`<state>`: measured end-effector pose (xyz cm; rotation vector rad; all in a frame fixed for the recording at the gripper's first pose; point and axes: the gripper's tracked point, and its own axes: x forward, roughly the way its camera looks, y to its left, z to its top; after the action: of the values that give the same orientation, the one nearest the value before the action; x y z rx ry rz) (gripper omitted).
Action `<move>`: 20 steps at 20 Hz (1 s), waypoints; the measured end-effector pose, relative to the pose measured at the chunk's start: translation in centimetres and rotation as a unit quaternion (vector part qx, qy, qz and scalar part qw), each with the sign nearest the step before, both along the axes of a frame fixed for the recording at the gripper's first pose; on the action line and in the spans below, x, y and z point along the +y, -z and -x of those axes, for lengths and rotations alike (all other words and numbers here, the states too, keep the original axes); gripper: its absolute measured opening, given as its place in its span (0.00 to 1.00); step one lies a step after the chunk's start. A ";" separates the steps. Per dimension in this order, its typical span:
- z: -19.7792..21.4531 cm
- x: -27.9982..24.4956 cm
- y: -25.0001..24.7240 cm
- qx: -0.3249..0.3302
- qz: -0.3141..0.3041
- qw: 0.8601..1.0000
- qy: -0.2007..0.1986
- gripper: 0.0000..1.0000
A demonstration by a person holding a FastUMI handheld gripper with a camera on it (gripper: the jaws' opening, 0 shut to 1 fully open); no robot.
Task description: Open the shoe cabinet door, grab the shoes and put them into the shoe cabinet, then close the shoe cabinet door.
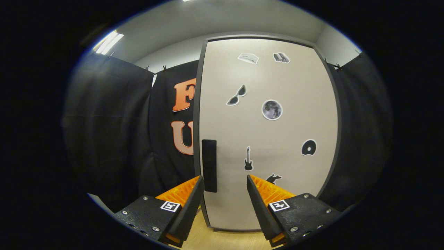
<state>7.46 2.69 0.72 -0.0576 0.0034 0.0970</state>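
Tongs (224, 182): spread, empty, facing the handle.
Cabinet door (270, 139): closed, stickers across it.
Handle (209, 165): dark, just ahead, between the fingers.

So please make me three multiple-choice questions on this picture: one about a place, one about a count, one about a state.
1. Where is the dark handle on the cabinet door?
A. near its left edge
B. in its middle
C. near its right edge

2. How many stickers are on the door?
A. three
B. five
C. seven

3. How is the gripper?
A. shut on the handle
C. shut on a shoe
B. open, holding nothing

Answers:
1 A, the handle sits by the left edge, just ahead of the left finger.
2 C, seven show, the moon sticker among them.
3 B, the fingers stand apart with the closed door beyond them.
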 end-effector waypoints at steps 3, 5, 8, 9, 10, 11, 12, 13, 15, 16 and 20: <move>2.4 -1.4 -0.3 0.001 0.001 1.000 0.020 0.78; 4.1 -2.5 -0.5 -0.002 0.006 0.999 0.039 0.78; 7.4 -3.2 -0.8 0.000 0.003 0.999 0.052 0.79; 8.7 -3.5 -0.9 -0.001 0.004 0.998 0.057 0.79; 9.7 -3.7 -0.8 0.003 0.003 0.998 0.062 0.79; 11.0 -4.0 -0.9 0.003 -0.004 0.998 0.065 0.79; 11.8 -3.8 -0.9 0.004 -0.011 0.998 0.065 0.79; 12.8 -4.0 -0.8 0.001 -0.016 0.997 0.071 0.79; 13.8 -4.6 -0.9 -0.013 -0.019 0.996 0.085 0.79; 14.2 -4.6 -0.5 -0.012 -0.022 0.996 0.087 0.80; 15.8 -4.6 -0.1 -0.011 -0.045 0.995 0.093 0.80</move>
<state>-8.39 -1.94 0.79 0.0327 -0.0166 -0.0906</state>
